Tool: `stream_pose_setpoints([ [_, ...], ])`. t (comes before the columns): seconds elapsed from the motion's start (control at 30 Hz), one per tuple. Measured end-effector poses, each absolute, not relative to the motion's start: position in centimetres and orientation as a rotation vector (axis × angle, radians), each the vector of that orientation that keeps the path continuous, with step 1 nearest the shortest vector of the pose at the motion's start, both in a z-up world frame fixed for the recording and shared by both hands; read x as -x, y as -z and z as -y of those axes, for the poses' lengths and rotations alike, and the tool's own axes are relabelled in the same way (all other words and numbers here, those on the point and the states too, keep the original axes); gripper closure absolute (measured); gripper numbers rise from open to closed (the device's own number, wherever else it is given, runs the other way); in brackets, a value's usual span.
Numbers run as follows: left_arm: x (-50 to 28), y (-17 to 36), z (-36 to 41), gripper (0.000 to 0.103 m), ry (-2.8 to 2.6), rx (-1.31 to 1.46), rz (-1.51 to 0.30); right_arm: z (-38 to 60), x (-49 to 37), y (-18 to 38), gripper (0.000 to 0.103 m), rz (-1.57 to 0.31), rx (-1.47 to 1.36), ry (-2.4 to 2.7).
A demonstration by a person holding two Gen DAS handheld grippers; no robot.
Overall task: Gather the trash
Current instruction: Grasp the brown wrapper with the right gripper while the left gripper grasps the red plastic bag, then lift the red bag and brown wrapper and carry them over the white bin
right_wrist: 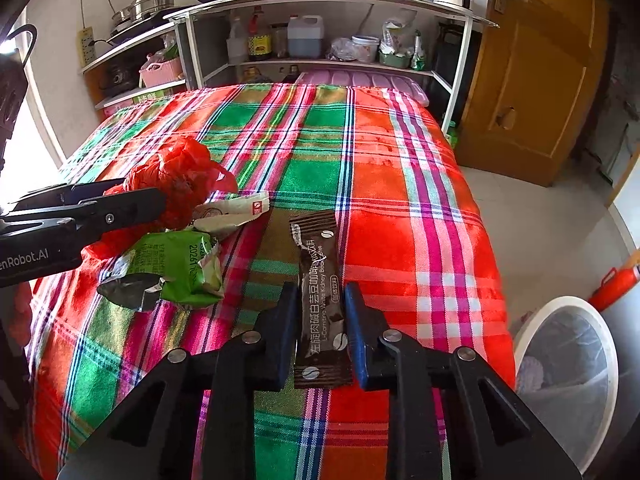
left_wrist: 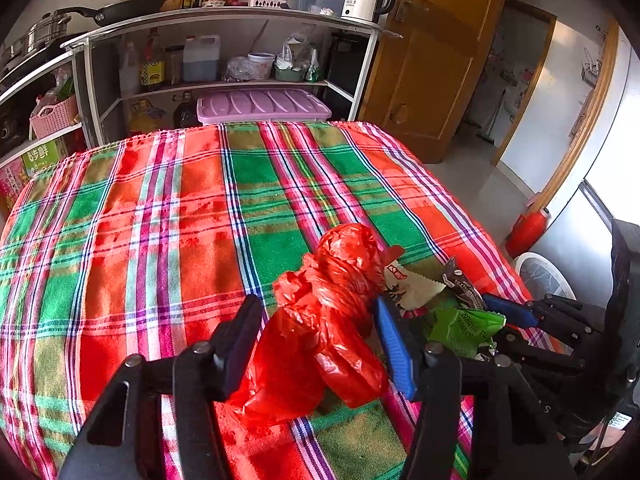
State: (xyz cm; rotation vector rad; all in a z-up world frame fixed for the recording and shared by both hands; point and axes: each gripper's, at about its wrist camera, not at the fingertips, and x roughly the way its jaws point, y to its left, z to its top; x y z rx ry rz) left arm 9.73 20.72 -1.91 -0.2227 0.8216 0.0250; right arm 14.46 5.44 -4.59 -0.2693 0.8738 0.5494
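A crumpled red plastic bag (left_wrist: 332,320) lies on the plaid tablecloth (left_wrist: 160,220), and my left gripper (left_wrist: 318,312) is shut on it, one pad pressing each side. Beside it sit a green wrapper (right_wrist: 176,268) and a white wrapper (right_wrist: 232,212). My right gripper (right_wrist: 320,296) is shut on a long brown coffee sachet (right_wrist: 318,272) that lies flat on the cloth and points away from me. In the right wrist view the left gripper's fingers (right_wrist: 128,208) reach in from the left over the red bag (right_wrist: 180,172).
A white-rimmed bin (right_wrist: 560,300) lined with a clear bag stands on the floor, off the table's right edge. A red cylinder (right_wrist: 616,284) lies on the floor behind it. Kitchen shelves (left_wrist: 224,80) stand past the table's far edge, a wooden door (left_wrist: 440,60) to their right.
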Motion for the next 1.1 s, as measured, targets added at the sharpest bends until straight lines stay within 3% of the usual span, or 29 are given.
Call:
stream_pose_setpoints([
  [1.1,-6.2,-0.4,-20.9,0.052,-0.088,0.219,-0.748,-2.9,-12.7,3.4,0.081,-0.832,0.199,-0.546],
])
